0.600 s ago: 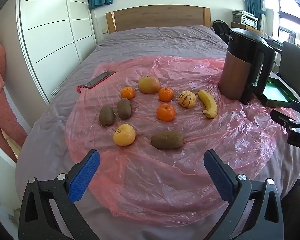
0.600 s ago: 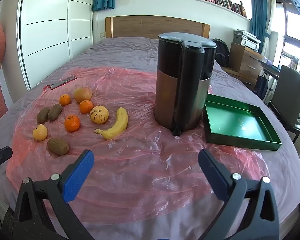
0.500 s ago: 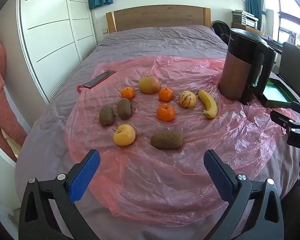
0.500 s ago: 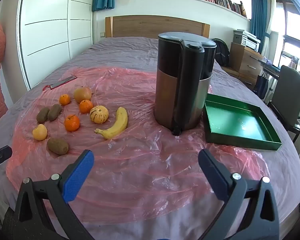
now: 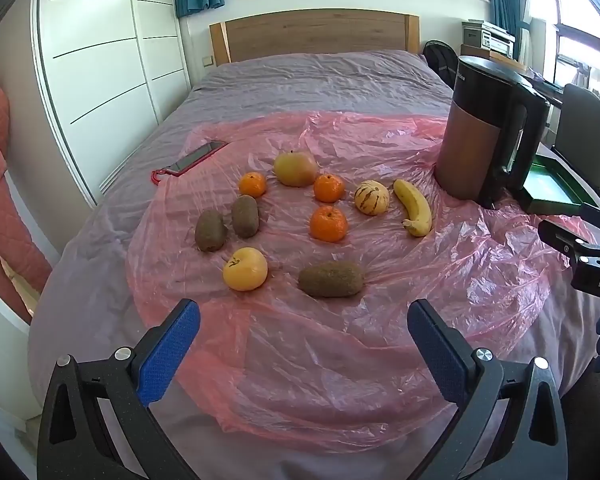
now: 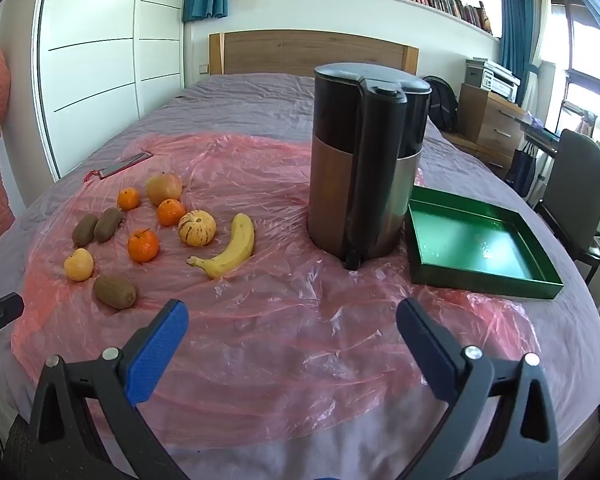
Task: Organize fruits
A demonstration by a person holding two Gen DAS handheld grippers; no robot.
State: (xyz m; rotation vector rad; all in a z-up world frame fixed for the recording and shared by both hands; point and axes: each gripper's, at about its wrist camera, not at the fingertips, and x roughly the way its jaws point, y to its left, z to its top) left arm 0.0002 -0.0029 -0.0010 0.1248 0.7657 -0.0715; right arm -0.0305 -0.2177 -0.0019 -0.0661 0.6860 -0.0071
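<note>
Left gripper (image 5: 303, 330): jaws spread wide, nothing between them, hanging over the pink plastic sheet (image 5: 340, 360) near the bed's foot.
Right gripper (image 6: 292, 332): jaws likewise wide and empty.
Fruit: loose on the sheet, at 12 o'clock from the left gripper; nearest kiwi (image 5: 331, 279), yellow apple (image 5: 245, 268) at 11.
Banana (image 6: 227, 251): at 11 from the right gripper, beside the striped melon (image 6: 197, 227).
Green tray (image 6: 540, 284): empty, at 1 o'clock, behind the kettle (image 6: 364, 160).
Handling: light, firm, round fruit likely rolls; sheet slippery. Grip kiwi across its short middle, banana mid-length, gently.

Loose fruits (image 5: 328, 222) scattered on pink plastic sheet (image 5: 340, 340), green tray (image 6: 476, 240) empty
</note>
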